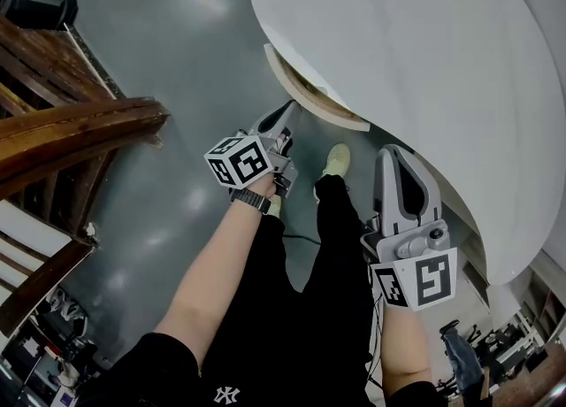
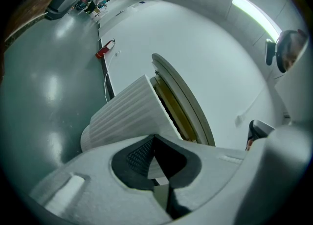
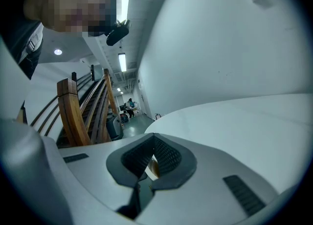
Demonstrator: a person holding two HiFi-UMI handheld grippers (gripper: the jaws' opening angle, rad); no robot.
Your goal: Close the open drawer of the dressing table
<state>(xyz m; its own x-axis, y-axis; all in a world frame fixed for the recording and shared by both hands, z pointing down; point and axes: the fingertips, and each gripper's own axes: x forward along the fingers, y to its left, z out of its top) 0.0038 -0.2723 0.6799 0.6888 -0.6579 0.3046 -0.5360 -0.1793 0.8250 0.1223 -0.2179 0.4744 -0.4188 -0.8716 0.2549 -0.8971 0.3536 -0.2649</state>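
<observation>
1. Pointing my left tongs (image 1: 281, 119) at the drawer (image 1: 311, 100), I have their jaws pressed together with nothing between them. The tips sit just beside the drawer, though I cannot tell if they touch it.
2. The drawer pokes out from under the white table top (image 1: 424, 51). Its ribbed front (image 2: 128, 114) stands off from the table's curved edge, and pale wood shows in the gap.
3. My right tongs (image 1: 396, 159) hang lower, close under the table's rim beside my right leg. Their jaws are closed too (empty, aimed along the table top).
4. My left tongs' own grey body covers the lower part of the ribbed front in their view.
5. A wooden stair rail (image 1: 80, 131) curves along the left, well apart from the table across the grey floor (image 1: 177, 42).
6. A red fire extinguisher (image 2: 104, 49) lies by the far wall.
7. My pale shoe (image 1: 336, 159) stands on the floor just below the drawer, between the two tongs.
</observation>
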